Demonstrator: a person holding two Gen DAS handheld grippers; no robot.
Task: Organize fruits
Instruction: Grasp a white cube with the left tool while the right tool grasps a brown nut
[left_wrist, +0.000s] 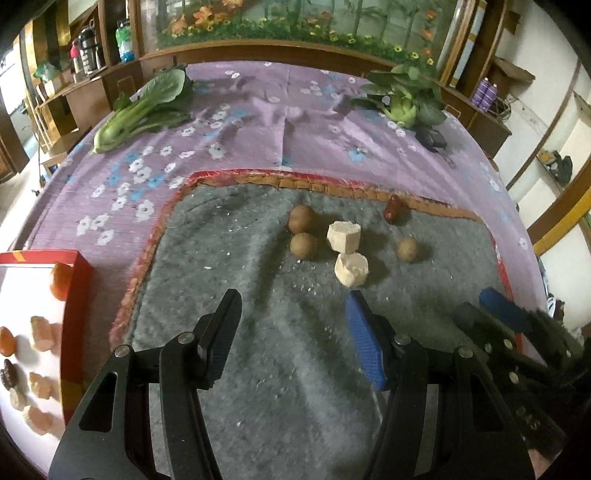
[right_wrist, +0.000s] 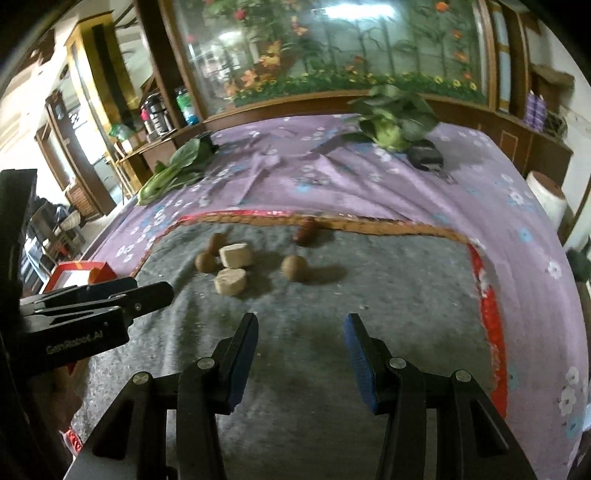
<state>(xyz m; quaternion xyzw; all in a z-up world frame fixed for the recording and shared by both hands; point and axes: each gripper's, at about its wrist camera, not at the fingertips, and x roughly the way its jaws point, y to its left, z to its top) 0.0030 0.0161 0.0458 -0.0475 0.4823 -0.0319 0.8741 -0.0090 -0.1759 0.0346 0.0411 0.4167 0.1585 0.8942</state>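
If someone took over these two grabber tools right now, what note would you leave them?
Left gripper: open, empty, over the grey mat.
Right gripper: open, empty, beside it.
On the mat: three brown round fruits, two pale chunks, one reddish fruit.
Done: several pieces already lie in the red-rimmed box.
Left: move the mat's pieces to the box.

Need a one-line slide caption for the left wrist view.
Open left gripper hovers over grey blanket, facing three brown round fruits and two pale chunks.
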